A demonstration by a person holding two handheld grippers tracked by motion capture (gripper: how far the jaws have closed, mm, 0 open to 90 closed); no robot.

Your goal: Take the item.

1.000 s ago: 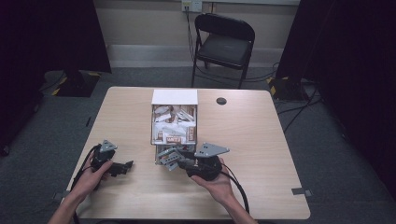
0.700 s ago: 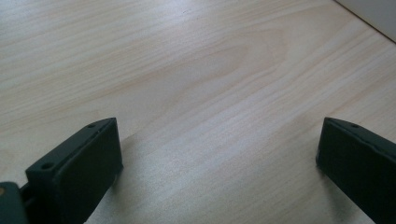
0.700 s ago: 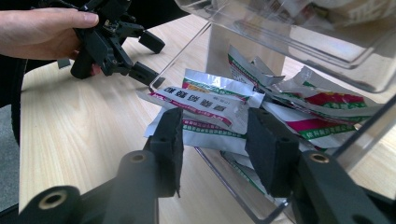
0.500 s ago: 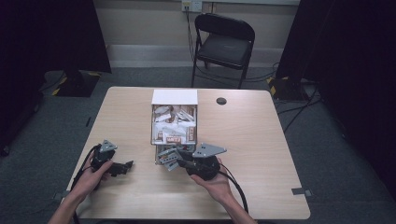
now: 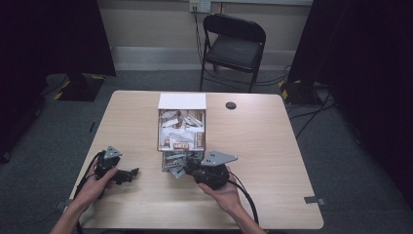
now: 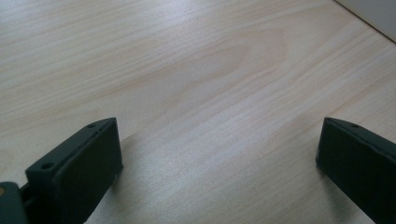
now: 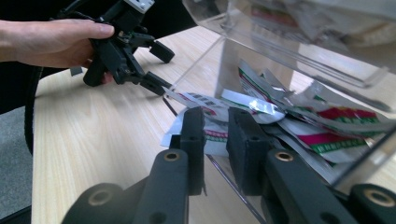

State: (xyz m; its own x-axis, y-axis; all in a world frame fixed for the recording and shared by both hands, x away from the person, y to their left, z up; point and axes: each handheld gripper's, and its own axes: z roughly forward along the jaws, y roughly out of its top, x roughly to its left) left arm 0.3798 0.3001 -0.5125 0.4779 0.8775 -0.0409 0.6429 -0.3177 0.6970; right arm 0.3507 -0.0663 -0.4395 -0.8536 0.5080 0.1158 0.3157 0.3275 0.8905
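closed in further over the last second, right gripper (image 7: 215,122) jaws, now pinching a packet (image 7: 205,133) at the open bottom slot of the clear box (image 5: 181,127). pressed on the packet's edge, with more packets (image 7: 322,123) piled just behind inside. resting near the table's (image 5: 272,146) left edge, left gripper (image 5: 127,174), jaws wide apart over bare wood, nothing between. hands otherwise unmoved.

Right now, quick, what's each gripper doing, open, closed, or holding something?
Left gripper: open, nothing between its jaws, low over the bare table.
Right gripper: jaws have just been closing, nearly together on a sachet at the clear dispenser's opening.
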